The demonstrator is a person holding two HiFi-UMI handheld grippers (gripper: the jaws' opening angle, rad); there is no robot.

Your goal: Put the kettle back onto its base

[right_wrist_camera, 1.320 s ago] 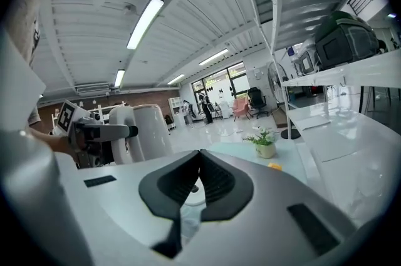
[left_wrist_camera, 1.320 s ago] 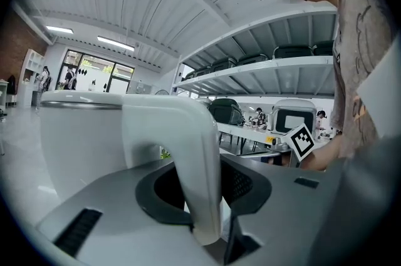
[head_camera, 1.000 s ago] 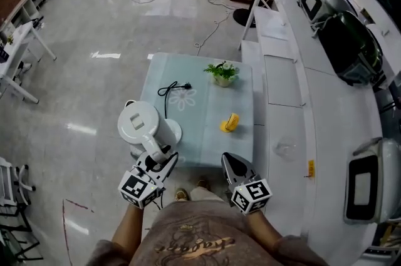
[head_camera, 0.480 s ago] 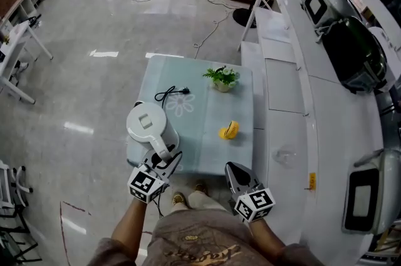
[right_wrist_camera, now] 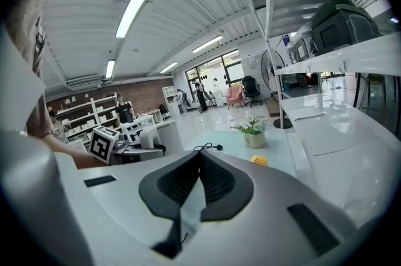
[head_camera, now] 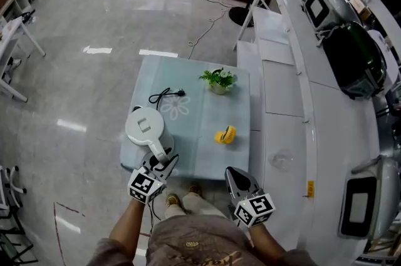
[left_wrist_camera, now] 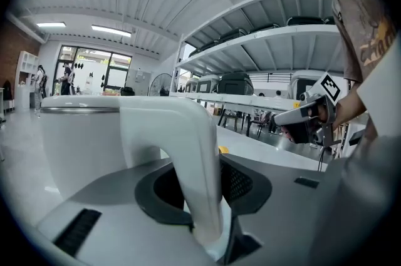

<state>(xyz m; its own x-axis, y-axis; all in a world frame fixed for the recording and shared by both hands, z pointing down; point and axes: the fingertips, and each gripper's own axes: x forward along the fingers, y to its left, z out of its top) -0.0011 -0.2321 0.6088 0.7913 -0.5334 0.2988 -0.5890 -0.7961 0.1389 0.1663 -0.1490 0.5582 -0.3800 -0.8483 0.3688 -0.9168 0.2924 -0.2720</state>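
One kettle (head_camera: 145, 126) is low over the counter's (head_camera: 203, 117) near-left corner, its handle (left_wrist_camera: 191, 158) pinched by the left tool (head_camera: 159, 160). No base shows; it is judged to lie underneath. Seating is unconfirmed and release is outstanding. Right tool (head_camera: 236, 178) is pressed together, empty.

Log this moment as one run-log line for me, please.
left tongs: shut on kettle handle | kettle: at near-left corner of table | right tongs: shut, empty
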